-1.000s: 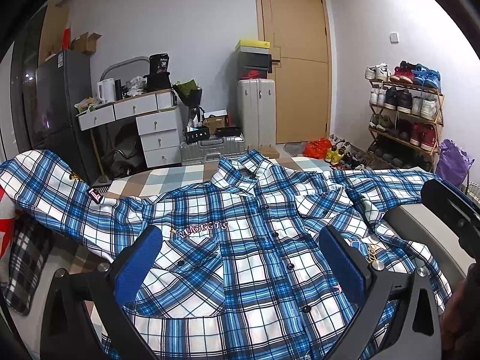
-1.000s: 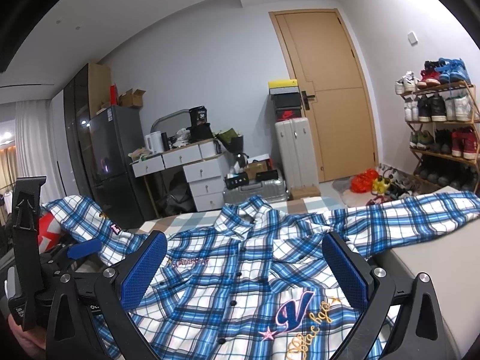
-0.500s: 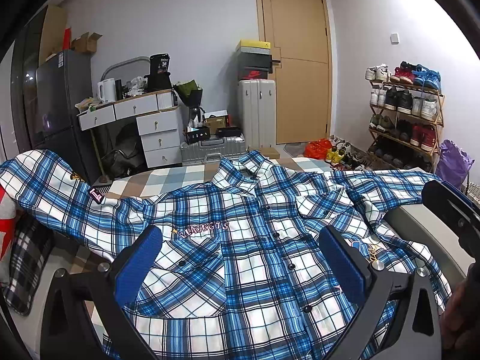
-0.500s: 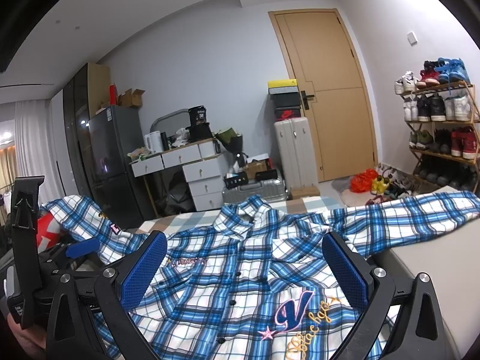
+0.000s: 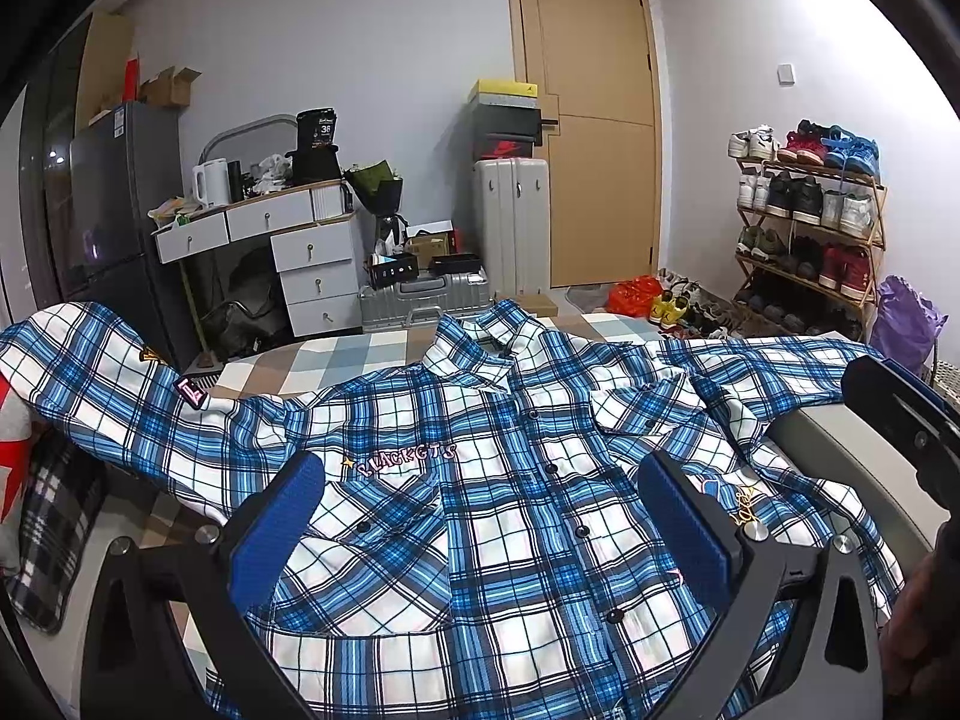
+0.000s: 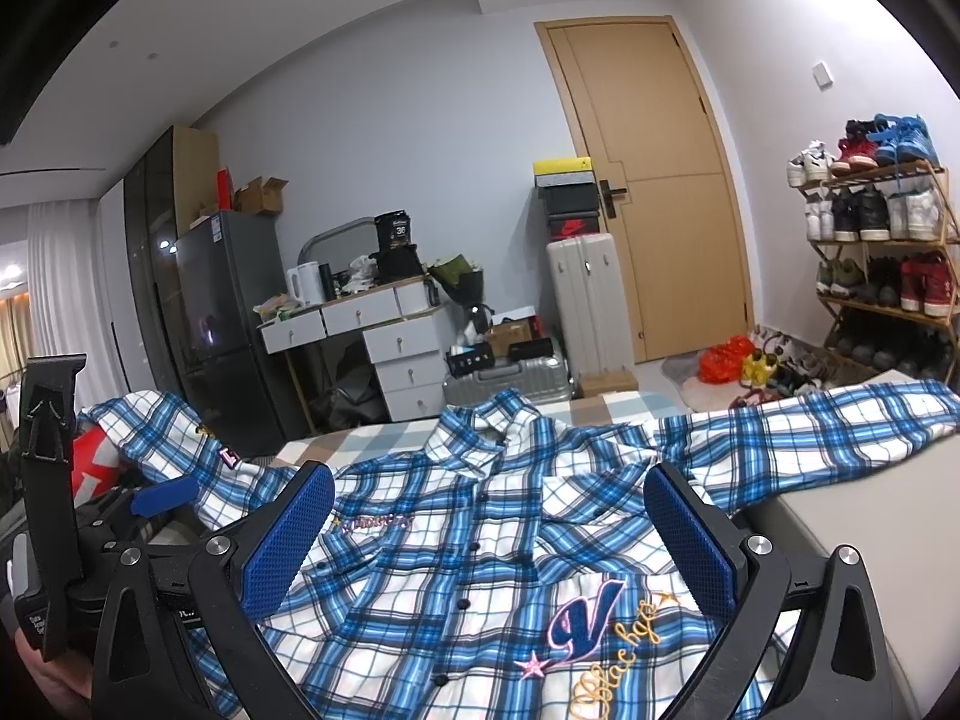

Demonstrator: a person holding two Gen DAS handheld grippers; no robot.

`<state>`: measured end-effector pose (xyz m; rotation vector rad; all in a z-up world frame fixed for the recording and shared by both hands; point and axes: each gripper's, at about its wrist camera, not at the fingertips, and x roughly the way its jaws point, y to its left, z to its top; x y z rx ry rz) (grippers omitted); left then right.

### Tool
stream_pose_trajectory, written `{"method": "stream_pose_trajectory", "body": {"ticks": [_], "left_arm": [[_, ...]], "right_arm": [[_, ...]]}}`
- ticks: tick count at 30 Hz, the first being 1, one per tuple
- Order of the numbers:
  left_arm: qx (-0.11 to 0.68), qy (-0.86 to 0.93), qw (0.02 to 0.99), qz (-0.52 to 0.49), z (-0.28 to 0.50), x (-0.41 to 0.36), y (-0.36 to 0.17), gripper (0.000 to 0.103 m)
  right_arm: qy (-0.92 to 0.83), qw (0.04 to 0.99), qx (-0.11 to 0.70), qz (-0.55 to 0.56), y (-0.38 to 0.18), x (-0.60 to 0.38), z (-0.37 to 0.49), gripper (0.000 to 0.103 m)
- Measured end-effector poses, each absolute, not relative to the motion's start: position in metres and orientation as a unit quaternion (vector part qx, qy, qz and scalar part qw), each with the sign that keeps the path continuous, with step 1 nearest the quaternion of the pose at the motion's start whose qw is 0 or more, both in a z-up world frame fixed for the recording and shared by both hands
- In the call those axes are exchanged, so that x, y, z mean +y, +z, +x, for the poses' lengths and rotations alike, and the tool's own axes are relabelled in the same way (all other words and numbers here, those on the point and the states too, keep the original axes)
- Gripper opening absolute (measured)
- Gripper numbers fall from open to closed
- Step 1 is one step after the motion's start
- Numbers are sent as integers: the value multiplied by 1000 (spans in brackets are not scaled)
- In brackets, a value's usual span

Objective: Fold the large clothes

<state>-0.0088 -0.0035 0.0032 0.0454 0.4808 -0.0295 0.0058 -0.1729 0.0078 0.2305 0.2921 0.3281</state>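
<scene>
A blue and white plaid button shirt [image 5: 492, 516] lies spread face up on the bed, collar away from me, both sleeves stretched out to the sides. It also shows in the right wrist view [image 6: 480, 564], with a "V" patch near its hem. My left gripper [image 5: 480, 516] is open and empty, its blue pads apart above the shirt's lower front. My right gripper [image 6: 489, 534] is open and empty above the shirt's lower right side. The left gripper's body [image 6: 54, 528] shows at the left edge of the right wrist view.
The bed has a checked sheet [image 5: 336, 360] and a grey cover [image 5: 840, 456] at the right. Beyond it stand a desk with drawers [image 5: 288, 252], a dark fridge [image 5: 114, 204], suitcases [image 5: 510, 228], a door [image 5: 588, 120] and a shoe rack [image 5: 810, 228]. A plaid cloth [image 5: 54, 516] lies at the left.
</scene>
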Motion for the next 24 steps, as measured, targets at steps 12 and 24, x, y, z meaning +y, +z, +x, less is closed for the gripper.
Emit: {"method": "stream_pose_trajectory", "body": {"ticks": [12, 24], "left_arm": [[255, -21, 967, 21, -4, -4, -2, 102], [276, -49, 959, 43, 2, -18, -9, 102]], "right_arm": [[129, 964, 163, 166, 12, -202, 21, 103], [-25, 899, 336, 280, -17, -436, 117, 103]]}}
